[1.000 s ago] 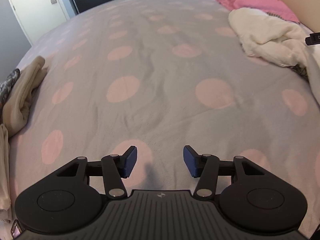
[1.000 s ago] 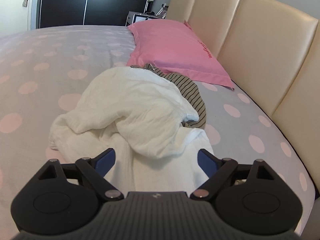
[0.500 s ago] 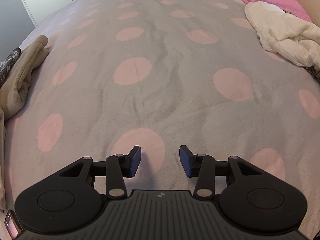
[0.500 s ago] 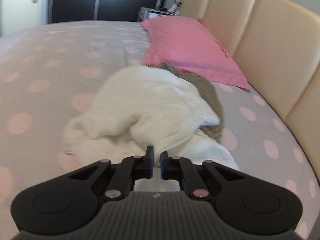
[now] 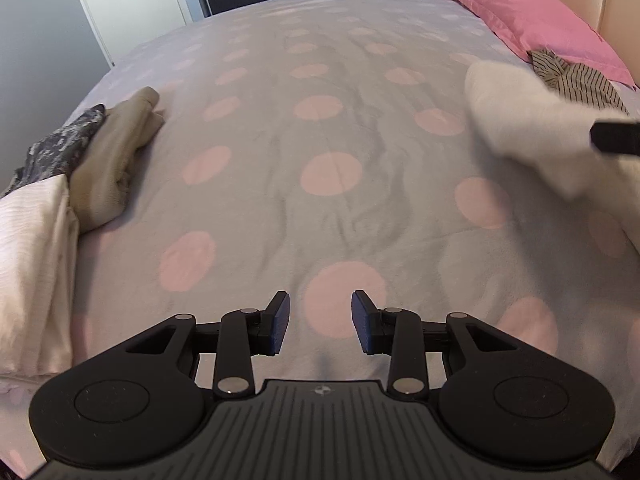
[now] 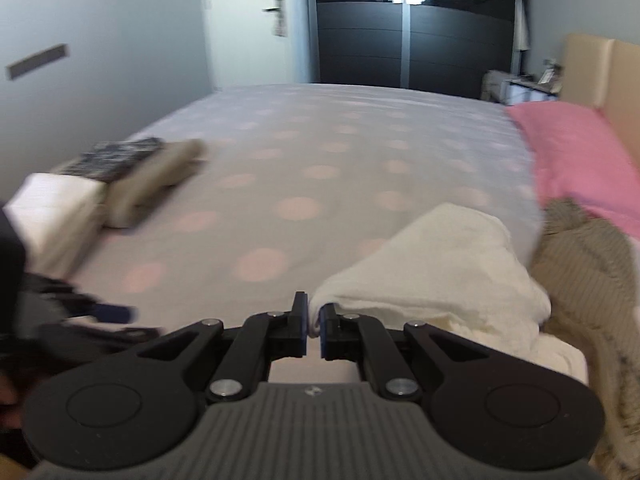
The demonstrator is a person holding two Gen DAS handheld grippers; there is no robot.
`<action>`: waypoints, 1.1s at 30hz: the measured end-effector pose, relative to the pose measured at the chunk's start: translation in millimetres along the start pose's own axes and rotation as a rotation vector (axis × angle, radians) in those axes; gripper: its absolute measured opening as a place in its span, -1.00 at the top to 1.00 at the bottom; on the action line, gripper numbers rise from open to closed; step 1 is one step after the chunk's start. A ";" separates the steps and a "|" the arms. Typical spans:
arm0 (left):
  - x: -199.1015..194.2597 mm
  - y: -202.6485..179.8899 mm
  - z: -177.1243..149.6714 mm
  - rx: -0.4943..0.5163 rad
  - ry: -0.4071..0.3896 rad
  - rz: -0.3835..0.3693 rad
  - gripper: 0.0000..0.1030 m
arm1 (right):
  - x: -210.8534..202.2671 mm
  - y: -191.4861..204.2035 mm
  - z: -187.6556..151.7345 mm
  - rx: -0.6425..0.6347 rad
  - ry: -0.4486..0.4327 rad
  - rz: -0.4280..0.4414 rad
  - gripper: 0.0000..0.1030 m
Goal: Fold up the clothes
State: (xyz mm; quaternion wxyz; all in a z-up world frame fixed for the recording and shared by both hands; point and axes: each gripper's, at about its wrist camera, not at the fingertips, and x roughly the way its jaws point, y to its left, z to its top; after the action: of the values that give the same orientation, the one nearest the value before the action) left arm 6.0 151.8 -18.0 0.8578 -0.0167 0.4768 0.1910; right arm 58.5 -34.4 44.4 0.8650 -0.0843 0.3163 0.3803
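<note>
The bed [image 5: 320,128], spread with a grey cover dotted in pink, fills both views, and its broad middle lies bare between clothes at either side. Along its left edge sit three folded pieces in a row: a cream one [image 5: 32,264] nearest, a tan one [image 5: 116,156] touching it, and a dark patterned one [image 5: 60,148] behind. At the head end a pink pillow [image 5: 532,20] lies against the beige headboard [image 6: 600,72], with a striped garment [image 5: 576,76] just below it. The white garment [image 6: 448,264], thick, soft and crumpled into a loose heap, is on the right side of the bed beside the striped one; in the left wrist view it is blurred. The right claw [image 6: 314,326] is closed down to a narrow slit, pinching an edge of the white garment. The left claw [image 5: 320,328] hovers over bare cover, jaws well apart, holding nothing.
</note>
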 end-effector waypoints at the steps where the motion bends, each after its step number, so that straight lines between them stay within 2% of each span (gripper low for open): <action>1: -3.5 4.5 -2.4 -0.008 0.001 0.005 0.37 | -3.0 12.7 -3.9 0.001 0.004 0.039 0.88; 5: -12.2 23.4 -14.7 -0.040 0.017 0.016 0.42 | -8.6 58.3 -25.7 -0.074 0.039 0.126 0.88; 7: -14.6 30.0 -19.8 -0.053 0.018 0.023 0.43 | -4.5 71.3 -37.0 -0.113 0.080 0.117 0.86; 9: -17.2 32.6 -23.6 -0.057 0.015 0.025 0.44 | -1.0 77.1 -46.9 -0.153 0.113 0.109 0.76; 11: -20.6 30.9 -27.5 -0.047 0.015 0.016 0.44 | -2.5 77.6 -51.9 -0.175 0.119 0.104 0.74; 12: -21.2 29.3 -29.4 -0.040 0.019 0.014 0.44 | -3.8 77.3 -53.8 -0.183 0.120 0.102 0.66; 15: -21.3 24.2 -36.7 -0.017 0.027 0.004 0.44 | -9.7 73.8 -57.3 -0.170 0.108 0.107 0.44; 17: -21.9 21.6 -41.6 -0.011 0.016 -0.011 0.44 | -11.3 71.5 -60.7 -0.167 0.097 0.086 0.38; 22: -22.6 12.9 -43.7 0.005 -0.015 -0.034 0.44 | -4.8 53.7 -64.8 -0.138 0.101 -0.024 0.38; 27: -21.6 8.5 -42.3 -0.013 -0.024 -0.073 0.44 | -0.7 24.8 -57.2 -0.070 0.123 -0.080 0.38; 31: -20.1 -0.3 -39.2 0.017 -0.021 -0.098 0.44 | 3.0 4.1 -47.0 -0.048 0.152 -0.108 0.36; 32: -18.6 -2.5 -38.5 0.027 -0.019 -0.094 0.44 | 3.9 -1.1 -44.5 -0.043 0.160 -0.115 0.29; 33: -16.8 -4.6 -37.9 0.036 -0.016 -0.090 0.44 | 4.8 -6.3 -41.9 -0.037 0.167 -0.122 0.14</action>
State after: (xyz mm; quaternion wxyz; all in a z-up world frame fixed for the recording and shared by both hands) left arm -31.1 134.3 -25.5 0.8694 -0.0212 0.4722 0.1436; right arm 45.2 -52.0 7.9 0.8555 -0.1509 0.3743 0.3244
